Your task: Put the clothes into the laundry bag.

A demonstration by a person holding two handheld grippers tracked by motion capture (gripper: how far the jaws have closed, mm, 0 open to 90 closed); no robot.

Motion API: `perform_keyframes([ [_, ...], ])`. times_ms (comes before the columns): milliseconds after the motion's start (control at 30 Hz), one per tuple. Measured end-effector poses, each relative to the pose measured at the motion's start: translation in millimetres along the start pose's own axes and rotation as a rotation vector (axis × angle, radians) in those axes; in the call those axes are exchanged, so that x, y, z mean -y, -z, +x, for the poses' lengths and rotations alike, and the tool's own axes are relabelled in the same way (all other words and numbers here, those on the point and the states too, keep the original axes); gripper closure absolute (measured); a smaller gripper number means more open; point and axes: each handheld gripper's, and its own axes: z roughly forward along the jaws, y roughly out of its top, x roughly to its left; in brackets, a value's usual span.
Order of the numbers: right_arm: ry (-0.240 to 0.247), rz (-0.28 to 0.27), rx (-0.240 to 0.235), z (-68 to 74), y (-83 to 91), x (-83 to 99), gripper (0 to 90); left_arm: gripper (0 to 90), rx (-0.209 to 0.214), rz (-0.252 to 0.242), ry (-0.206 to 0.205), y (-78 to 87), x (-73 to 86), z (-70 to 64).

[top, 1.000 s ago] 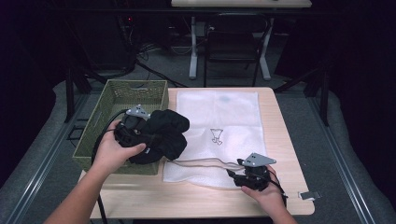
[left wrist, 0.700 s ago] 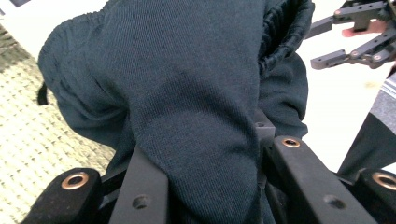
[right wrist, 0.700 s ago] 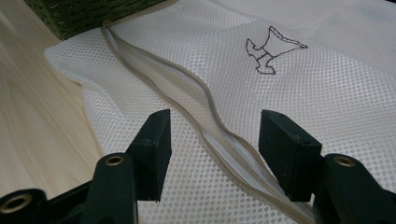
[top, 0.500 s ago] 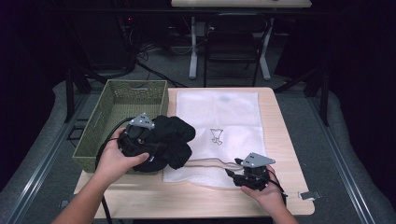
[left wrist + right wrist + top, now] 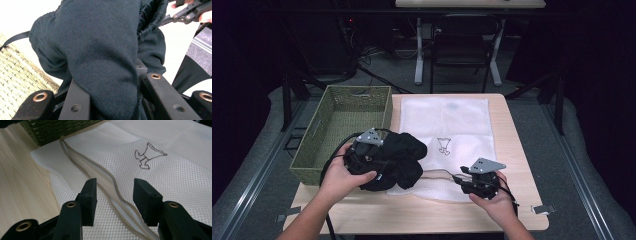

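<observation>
A black knit garment is bunched over the left front corner of a white mesh laundry bag on the wooden table. My left gripper is shut on the black garment, whose dark fabric bulges out between the jaws. My right gripper is at the bag's front edge. It stands open, its jaws on either side of the bag's zip seam and just above it. A small black drawing marks the mesh bag.
A green woven basket stands at the table's left edge, right beside the garment. Its corner also appears in the right gripper view. Bare wood runs along the table's front. A chair and desk legs stand beyond the far edge.
My left gripper has carried the black garment from the basket's edge a little to the right and toward the person, onto the bag's corner. The right gripper has hardly moved.
</observation>
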Motion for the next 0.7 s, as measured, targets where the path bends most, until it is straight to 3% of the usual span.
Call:
perform_keyframes([
  [167,0.013,0.005,-0.004,-1.9,-5.3,-8.9,56.3,69.5,0.001,0.0,0.0,-1.2,2.4,-2.1],
  [700,-0.015,0.01,-0.032,-18.3,-27.0,-21.5,61.1,69.5,0.021,-0.021,0.002,-2.1,8.1,-12.0],
])
